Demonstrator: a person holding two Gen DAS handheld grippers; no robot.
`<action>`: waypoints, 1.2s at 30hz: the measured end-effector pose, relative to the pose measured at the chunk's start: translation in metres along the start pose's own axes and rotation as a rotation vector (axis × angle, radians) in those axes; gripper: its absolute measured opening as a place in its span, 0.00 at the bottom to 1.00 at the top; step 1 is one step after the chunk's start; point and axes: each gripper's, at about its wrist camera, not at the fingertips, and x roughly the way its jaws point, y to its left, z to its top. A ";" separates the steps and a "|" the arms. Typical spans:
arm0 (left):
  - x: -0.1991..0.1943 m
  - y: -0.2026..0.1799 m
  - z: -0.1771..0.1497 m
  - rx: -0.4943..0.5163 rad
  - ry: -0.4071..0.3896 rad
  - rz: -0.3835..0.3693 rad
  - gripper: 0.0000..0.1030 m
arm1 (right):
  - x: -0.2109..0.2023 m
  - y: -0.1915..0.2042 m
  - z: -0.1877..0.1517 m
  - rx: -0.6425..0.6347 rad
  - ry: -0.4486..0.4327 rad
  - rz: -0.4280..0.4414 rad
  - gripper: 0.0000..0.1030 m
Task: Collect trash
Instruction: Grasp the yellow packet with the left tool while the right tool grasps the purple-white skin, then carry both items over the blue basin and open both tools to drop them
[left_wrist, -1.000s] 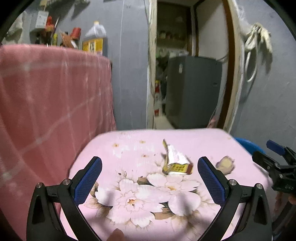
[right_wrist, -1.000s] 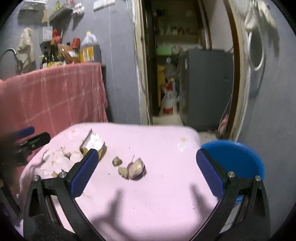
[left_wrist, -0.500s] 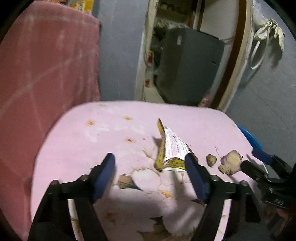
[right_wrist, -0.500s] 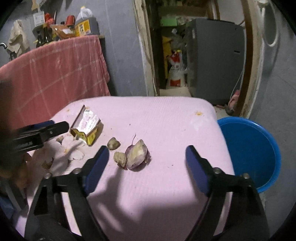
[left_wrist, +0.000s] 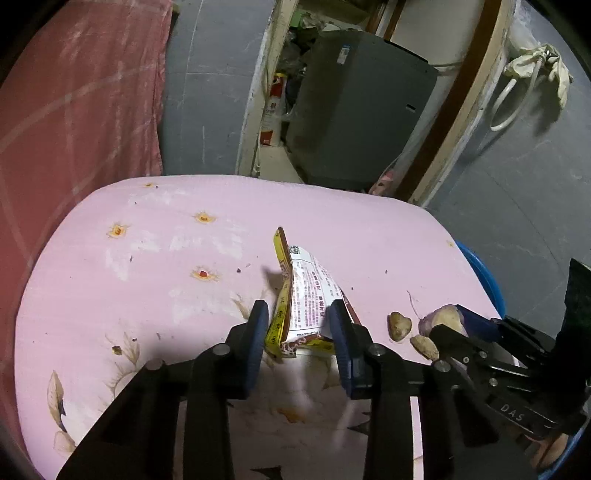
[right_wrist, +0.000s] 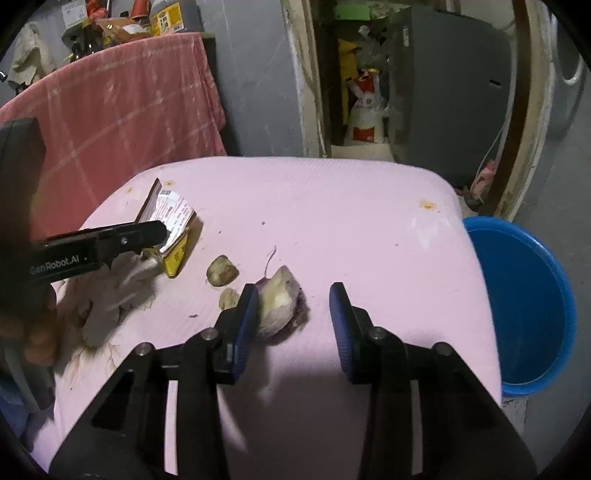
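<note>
A crumpled yellow and white snack wrapper lies on the pink flowered tablecloth. My left gripper straddles its near end, jaws closing, the blue pads close beside its edges. In the right wrist view the same wrapper shows under the left gripper's fingertip. A pale, purple-tinged vegetable scrap sits between the fingers of my right gripper, whose jaws are closing. Its left pad touches the scrap and its right pad stands well apart. Two small brown bits lie just left of the scrap.
A blue plastic basin stands on the floor past the table's right edge. A pink checked cloth hangs over furniture at the left. Behind the table an open doorway shows a grey cabinet. A person's hand holds the left gripper.
Both grippers have come down and forward onto the table and narrowed from wide open. The wrapper now sits between the left fingers and the scrap between the right fingers.
</note>
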 end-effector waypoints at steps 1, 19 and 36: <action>0.000 0.000 0.000 -0.004 0.004 -0.001 0.29 | 0.001 0.000 0.000 -0.001 0.006 0.007 0.38; -0.028 -0.011 -0.023 -0.008 -0.034 -0.037 0.14 | -0.015 0.007 -0.014 0.016 -0.051 0.049 0.20; -0.056 -0.055 -0.049 0.061 -0.143 -0.063 0.13 | -0.080 0.001 -0.029 0.034 -0.294 0.016 0.18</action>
